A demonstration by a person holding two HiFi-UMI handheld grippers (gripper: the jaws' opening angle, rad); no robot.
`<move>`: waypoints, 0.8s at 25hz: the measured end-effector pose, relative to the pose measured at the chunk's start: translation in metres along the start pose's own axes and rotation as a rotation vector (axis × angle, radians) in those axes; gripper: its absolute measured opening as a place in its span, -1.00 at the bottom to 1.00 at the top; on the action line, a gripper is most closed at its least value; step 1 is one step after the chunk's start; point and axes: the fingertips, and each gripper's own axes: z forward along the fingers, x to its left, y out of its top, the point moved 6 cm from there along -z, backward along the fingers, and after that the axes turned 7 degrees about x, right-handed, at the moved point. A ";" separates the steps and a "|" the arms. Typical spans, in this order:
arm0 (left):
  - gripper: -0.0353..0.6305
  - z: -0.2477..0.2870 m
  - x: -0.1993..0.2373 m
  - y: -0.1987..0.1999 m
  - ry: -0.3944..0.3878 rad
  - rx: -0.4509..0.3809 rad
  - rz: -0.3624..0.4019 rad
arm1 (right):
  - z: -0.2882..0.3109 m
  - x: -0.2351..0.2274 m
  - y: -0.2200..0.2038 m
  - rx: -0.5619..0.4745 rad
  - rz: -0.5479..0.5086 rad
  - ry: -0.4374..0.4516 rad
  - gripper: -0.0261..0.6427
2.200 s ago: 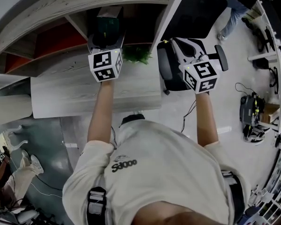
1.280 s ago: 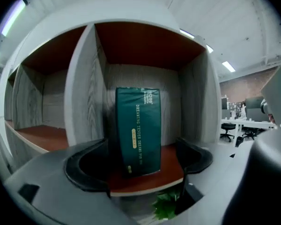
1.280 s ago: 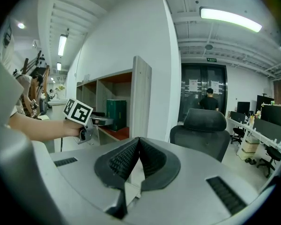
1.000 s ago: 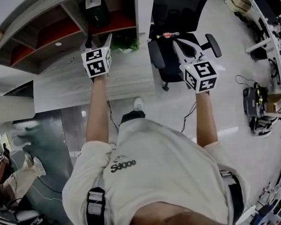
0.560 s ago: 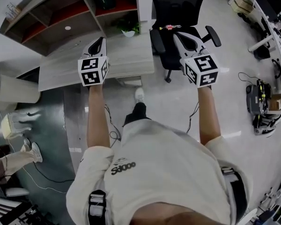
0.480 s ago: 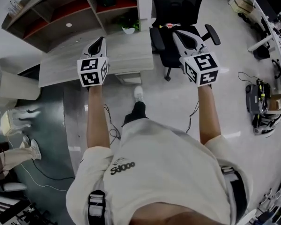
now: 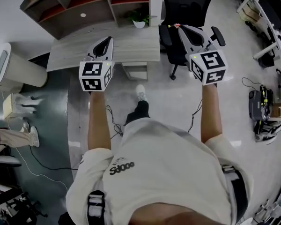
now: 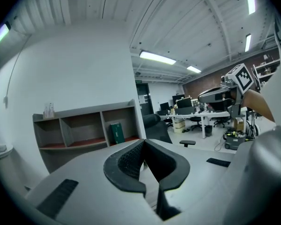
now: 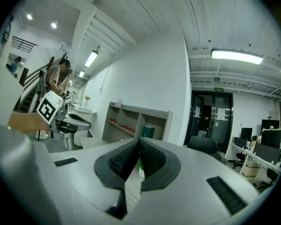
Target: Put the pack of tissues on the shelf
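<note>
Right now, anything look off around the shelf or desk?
Nothing stands out. The green pack stands upright in a compartment of the shelf. The potted plant sits at the back corner of the desk. The left gripper and right gripper are both shut, with nothing between their jaws.

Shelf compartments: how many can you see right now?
3, in one row on the shelf: left compartment, middle compartment, right compartment with the green pack. The left tool hides the shelf's base.

My left gripper (image 8: 143, 144): matt grey plastic shell, its pads (image 8: 129, 162) ribbed matt black. I note desk (image 7: 136, 43) pale grained wood, floor (image 7: 173, 107) glossy.
</note>
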 end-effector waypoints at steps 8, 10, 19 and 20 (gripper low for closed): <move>-0.84 -0.042 -0.008 0.017 0.022 -0.059 0.037 | -0.014 0.040 0.020 -0.029 -0.055 0.064 -0.91; -0.84 -0.049 -0.009 0.022 0.028 -0.074 0.050 | -0.016 0.045 0.024 -0.031 -0.068 0.073 -0.91; -0.84 -0.059 -0.002 0.031 0.058 -0.098 0.082 | -0.012 0.052 0.036 -0.038 -0.095 0.091 -0.91; -0.84 -0.058 -0.001 0.030 0.058 -0.096 0.082 | -0.010 0.052 0.036 -0.038 -0.095 0.091 -0.91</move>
